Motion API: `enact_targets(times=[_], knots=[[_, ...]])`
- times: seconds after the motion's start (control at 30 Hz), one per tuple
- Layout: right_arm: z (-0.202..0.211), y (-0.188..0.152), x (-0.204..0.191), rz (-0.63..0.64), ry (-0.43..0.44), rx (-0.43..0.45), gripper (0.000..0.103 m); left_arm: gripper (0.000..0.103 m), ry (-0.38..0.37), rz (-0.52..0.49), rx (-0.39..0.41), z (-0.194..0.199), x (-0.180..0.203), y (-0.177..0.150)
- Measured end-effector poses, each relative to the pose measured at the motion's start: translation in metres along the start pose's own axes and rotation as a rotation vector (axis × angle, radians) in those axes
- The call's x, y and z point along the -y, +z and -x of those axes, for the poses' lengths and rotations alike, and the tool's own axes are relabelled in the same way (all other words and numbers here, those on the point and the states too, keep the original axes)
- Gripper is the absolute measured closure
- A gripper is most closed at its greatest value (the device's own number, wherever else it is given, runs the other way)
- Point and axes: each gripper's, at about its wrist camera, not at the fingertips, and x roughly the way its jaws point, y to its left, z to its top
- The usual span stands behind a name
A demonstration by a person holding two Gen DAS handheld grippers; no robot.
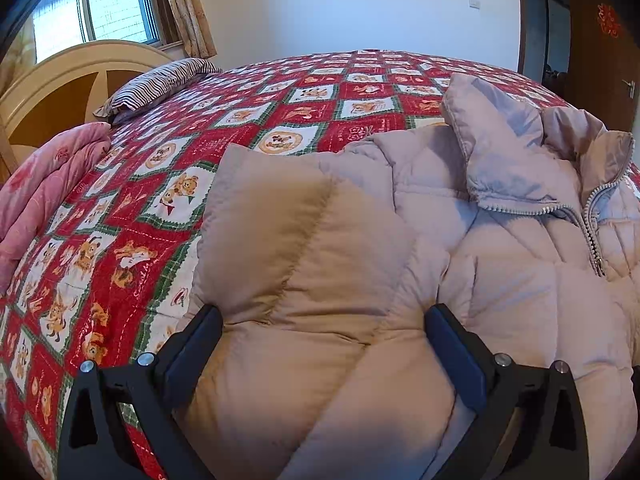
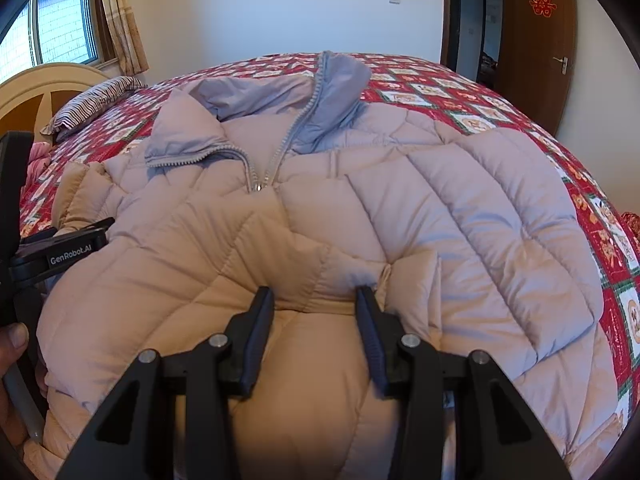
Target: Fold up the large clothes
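A pale pink quilted puffer jacket (image 2: 400,208) lies front-up on the bed, collar and zipper (image 2: 260,172) toward the far side. It also shows in the left wrist view (image 1: 520,280). My left gripper (image 1: 322,320) is open, its jaws wide on either side of a puffy fold of the jacket's left sleeve (image 1: 288,248). My right gripper (image 2: 316,300) is open, jaws straddling a bulge of fabric at the jacket's lower middle. The left gripper's body (image 2: 60,252) shows at the left edge of the right wrist view.
The bed has a red, white and green patchwork quilt (image 1: 160,184). A striped pillow (image 1: 160,84) and a pink folded blanket (image 1: 44,192) lie near the wooden headboard (image 1: 60,76). A window, a white wall and a brown door (image 2: 540,40) stand behind.
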Motion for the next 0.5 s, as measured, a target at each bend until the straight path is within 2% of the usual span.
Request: enact_targets(times=[0.5], knots=[[-0.005, -0.002, -0.010, 0.049, -0.064, 0.002, 0.058, 0.001, 0.000, 0.000, 0.001, 0.000, 0.000, 0.000]])
